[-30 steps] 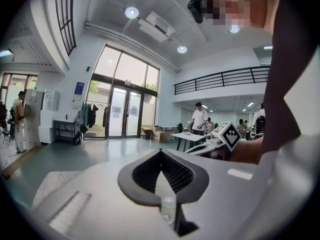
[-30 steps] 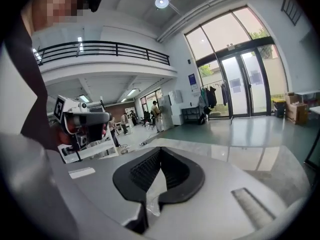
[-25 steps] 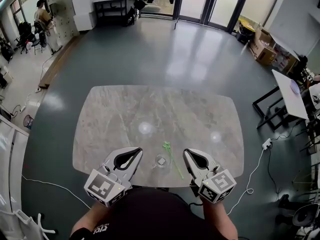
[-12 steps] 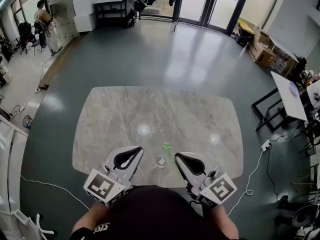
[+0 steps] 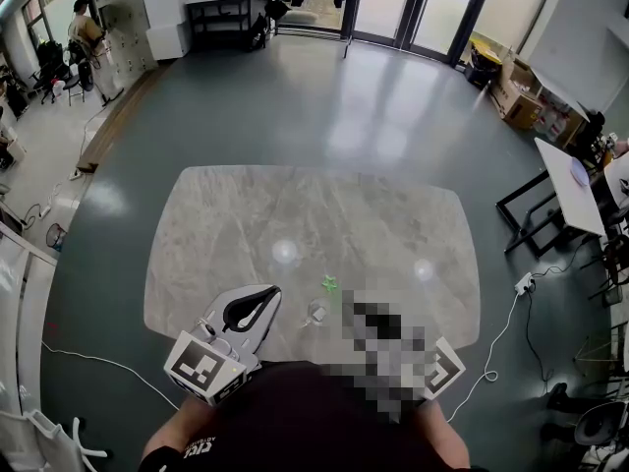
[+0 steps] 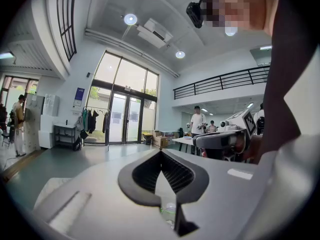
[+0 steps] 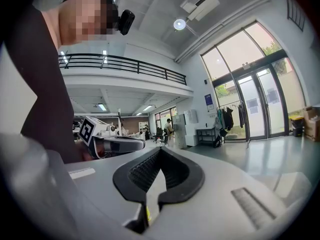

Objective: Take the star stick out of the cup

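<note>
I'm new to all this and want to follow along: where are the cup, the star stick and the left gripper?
cup [image 5: 316, 314], head view, its clear body.
star stick [image 5: 329, 284], head view, the green star head.
left gripper [image 5: 274, 296], head view, where the tips of its jaws meet.

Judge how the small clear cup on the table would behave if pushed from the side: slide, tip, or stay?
The cup looks small and clear-walled, so it is probably light and would move easily. The table top looks smooth and glossy, so sliding seems likelier than staying. Glass or plastic I cannot tell, so treat it as fragile.
</note>
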A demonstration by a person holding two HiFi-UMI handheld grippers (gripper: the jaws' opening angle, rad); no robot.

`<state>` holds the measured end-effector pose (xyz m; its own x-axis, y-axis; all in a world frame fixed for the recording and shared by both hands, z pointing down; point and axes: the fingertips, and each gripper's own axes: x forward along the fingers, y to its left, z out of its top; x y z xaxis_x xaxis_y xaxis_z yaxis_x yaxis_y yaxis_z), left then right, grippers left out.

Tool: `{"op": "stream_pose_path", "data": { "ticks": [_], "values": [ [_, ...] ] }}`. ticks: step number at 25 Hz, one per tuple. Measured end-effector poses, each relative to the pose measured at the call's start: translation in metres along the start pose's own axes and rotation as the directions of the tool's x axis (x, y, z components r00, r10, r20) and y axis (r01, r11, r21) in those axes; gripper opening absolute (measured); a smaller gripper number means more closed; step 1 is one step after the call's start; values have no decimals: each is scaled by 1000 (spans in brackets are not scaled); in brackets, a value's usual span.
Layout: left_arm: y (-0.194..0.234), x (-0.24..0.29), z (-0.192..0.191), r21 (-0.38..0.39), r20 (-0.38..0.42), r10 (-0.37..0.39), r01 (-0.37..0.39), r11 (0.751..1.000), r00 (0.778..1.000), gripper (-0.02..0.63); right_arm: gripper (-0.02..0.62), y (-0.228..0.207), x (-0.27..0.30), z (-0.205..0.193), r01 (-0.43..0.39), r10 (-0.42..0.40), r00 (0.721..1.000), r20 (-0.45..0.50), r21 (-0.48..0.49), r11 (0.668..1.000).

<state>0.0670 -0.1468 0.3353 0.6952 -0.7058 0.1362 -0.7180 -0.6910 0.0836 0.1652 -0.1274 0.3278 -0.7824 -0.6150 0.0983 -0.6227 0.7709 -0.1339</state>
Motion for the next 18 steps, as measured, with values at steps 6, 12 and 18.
{"op": "stream_pose_path", "data": {
  "ticks": [6,12,18],
  "values": [
    [1,-2,-1,1,-2,3,-3,1000,1000,2,12,2,1,-3,-1,1,1000,-2,20,1000],
    [0,-4,-2,-3,-8,4,-4,1000,1000,2,12,3,1,-2,-3,3,1000,1,19,1000],
    [-6,-5,-6,-7,-15,5,-5,1000,1000,2,12,2,-6,-8,-6,6,1000,4,21,1000]
  ]
}}
